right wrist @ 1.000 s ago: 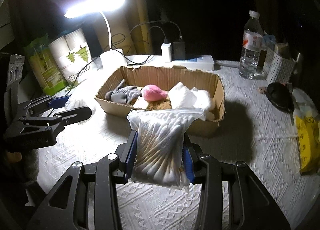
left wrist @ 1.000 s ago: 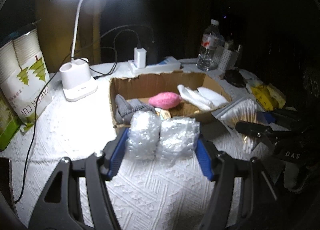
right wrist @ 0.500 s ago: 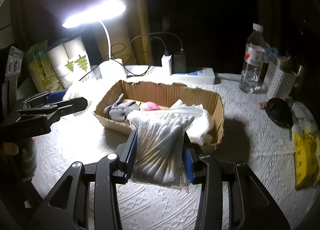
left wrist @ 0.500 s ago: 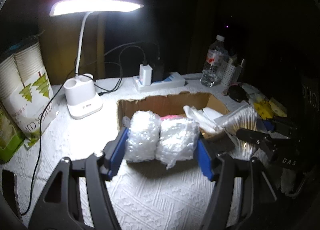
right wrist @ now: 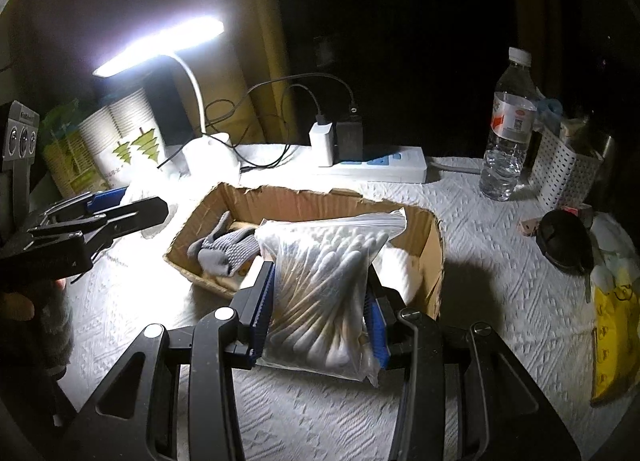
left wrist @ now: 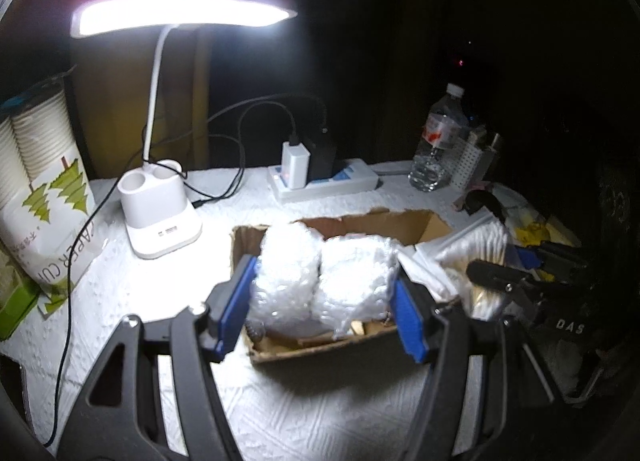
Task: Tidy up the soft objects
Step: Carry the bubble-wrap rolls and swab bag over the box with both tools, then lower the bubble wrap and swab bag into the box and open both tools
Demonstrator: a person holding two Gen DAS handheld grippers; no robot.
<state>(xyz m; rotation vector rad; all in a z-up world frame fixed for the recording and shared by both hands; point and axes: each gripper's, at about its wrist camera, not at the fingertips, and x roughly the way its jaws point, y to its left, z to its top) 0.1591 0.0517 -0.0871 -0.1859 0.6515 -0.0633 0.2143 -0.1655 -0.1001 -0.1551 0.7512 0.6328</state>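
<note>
My left gripper (left wrist: 320, 293) is shut on a folded wad of clear bubble wrap (left wrist: 324, 277) and holds it over the near left part of the open cardboard box (left wrist: 400, 221). My right gripper (right wrist: 320, 301) is shut on a zip bag of cotton swabs (right wrist: 324, 281) and holds it over the box's (right wrist: 288, 197) near edge. A grey glove (right wrist: 228, 249) lies in the box's left end and white soft cloth (right wrist: 400, 269) in its right end. The left gripper (right wrist: 100, 217) also shows in the right wrist view; the right gripper (left wrist: 520, 273) shows in the left wrist view.
A lit white desk lamp (left wrist: 160, 213) stands at the back left beside a pack of paper cups (left wrist: 40, 189). A power strip (right wrist: 376, 165), a water bottle (right wrist: 508, 129), a white basket (right wrist: 564, 169), a black round object (right wrist: 564, 241) and a yellow packet (right wrist: 612, 337) lie around the box.
Both grippers have moved forward with their loads. The bubble wrap and the swab bag now hang over the box instead of in front of it.
</note>
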